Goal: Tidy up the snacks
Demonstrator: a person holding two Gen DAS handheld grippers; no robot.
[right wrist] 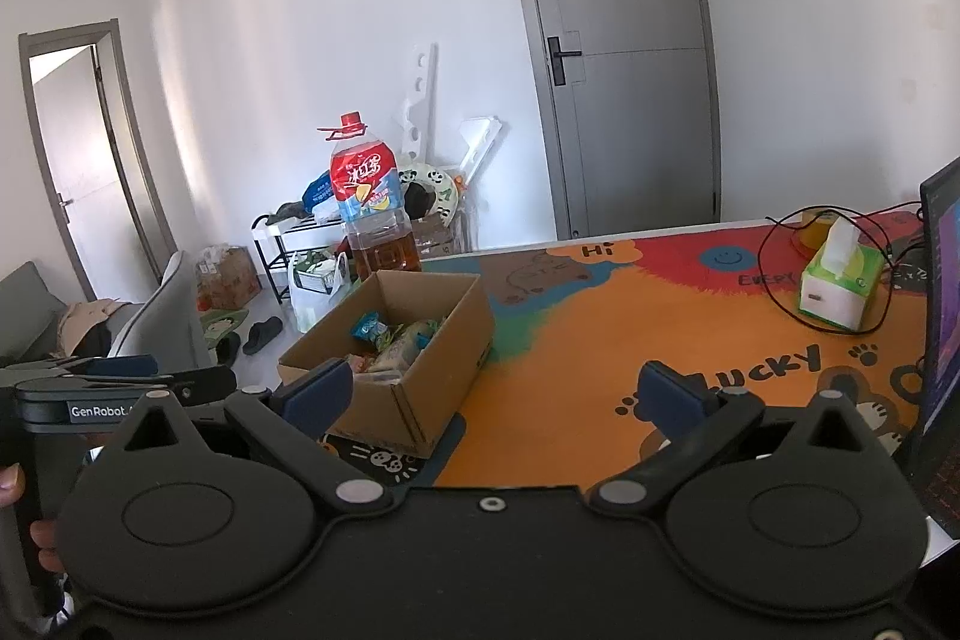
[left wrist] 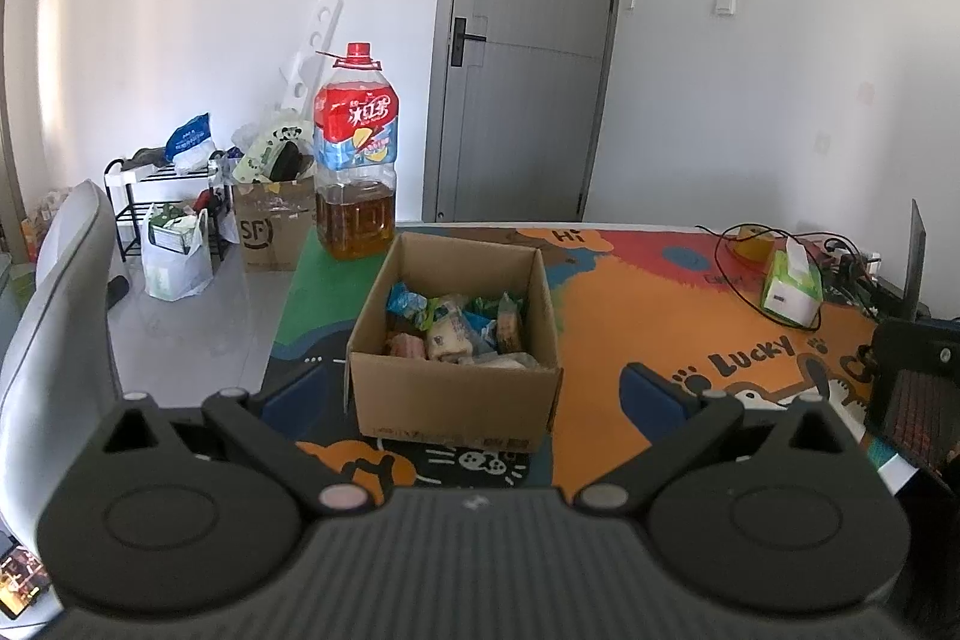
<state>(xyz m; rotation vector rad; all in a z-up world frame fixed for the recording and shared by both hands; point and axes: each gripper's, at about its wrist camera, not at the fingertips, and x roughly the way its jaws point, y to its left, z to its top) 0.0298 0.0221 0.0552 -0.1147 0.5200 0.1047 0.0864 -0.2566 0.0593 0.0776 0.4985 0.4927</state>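
- The left gripper point(left wrist: 474, 397) hangs low over the near edge of the table, its blue-padded fingers point(left wrist: 654, 397) spread wide and grasping nothing.
- The right gripper point(right wrist: 492, 394) is likewise released, its fingers point(right wrist: 672, 394) well apart and empty above the cartoon table mat point(right wrist: 600, 340). In its view the left gripper point(right wrist: 120, 376) shows at the left edge, with part of a hand point(right wrist: 18, 508) on its handle.
- Just beyond the left gripper, an open cardboard box point(left wrist: 450, 400) sits on the mat near the table's left side. In the left wrist view it faces the camera squarely, its long axis running near to far; from the right wrist view the box point(right wrist: 420, 400) appears turned, a corner toward the lens.
- Inside lie the snacks point(left wrist: 456, 334) (wrapped packets in blue, green, white and pink), jumbled with no common direction.
- Behind the box, at the table's far left corner, a large bottle point(left wrist: 355, 160) with a red cap stands upright, holding amber liquid in its lower part.
- Far right on the table, a green tissue box point(right wrist: 840, 283) rests inside a loop of black cable point(right wrist: 774, 232), beside a laptop screen point(right wrist: 942, 292).
- In the background, a closed grey door point(left wrist: 528, 40) is set in the white wall.
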